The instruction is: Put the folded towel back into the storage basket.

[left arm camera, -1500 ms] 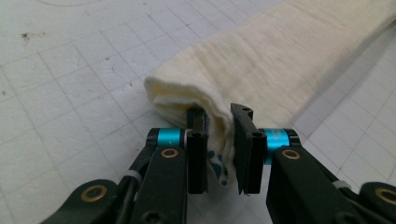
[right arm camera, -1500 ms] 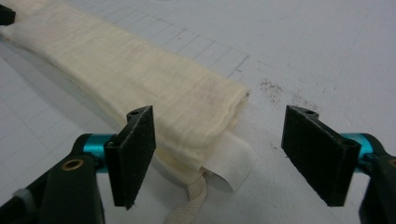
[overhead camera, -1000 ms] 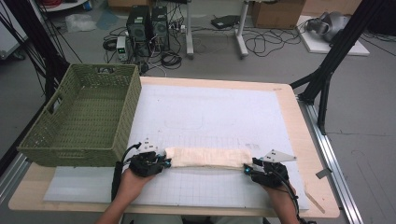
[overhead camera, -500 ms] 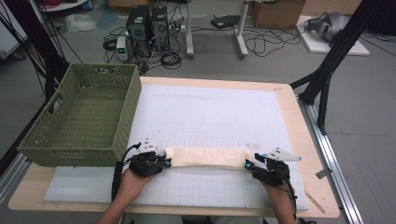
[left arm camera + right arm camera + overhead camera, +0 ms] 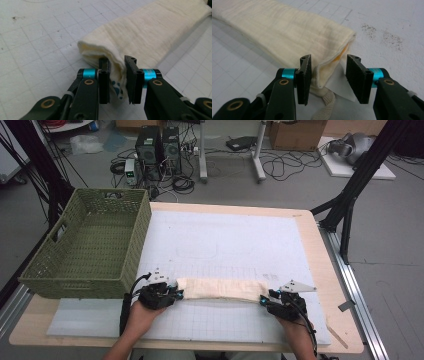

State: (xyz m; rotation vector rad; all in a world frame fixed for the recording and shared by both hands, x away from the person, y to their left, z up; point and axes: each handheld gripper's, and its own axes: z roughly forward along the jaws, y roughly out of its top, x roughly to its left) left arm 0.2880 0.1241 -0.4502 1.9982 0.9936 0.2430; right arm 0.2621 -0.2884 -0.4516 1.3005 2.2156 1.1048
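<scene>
The inside of the folded cream cloth [image 5: 220,289] is mostly hidden, with just blue dots glimpsed at its left end. That end is pinched by the left gripper [image 5: 117,81]. The right gripper [image 5: 328,75] is kept partly open around the other end, jaws just closing. The green basket [image 5: 85,250] is parked left of the cloth.

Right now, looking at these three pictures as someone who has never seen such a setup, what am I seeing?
A person holds a two-jawed tool in each hand. One picture comes from a camera above the table; the other two come from cameras riding on the tools, looking along their black jaws. On the white gridded mat lies a long folded cream cloth, beside a green woven basket. The left hand-held gripper has one end of the cloth between its jaws, seemingly pinched. The right hand-held gripper straddles the other end with a gap; its jaws have just been closing.
</scene>
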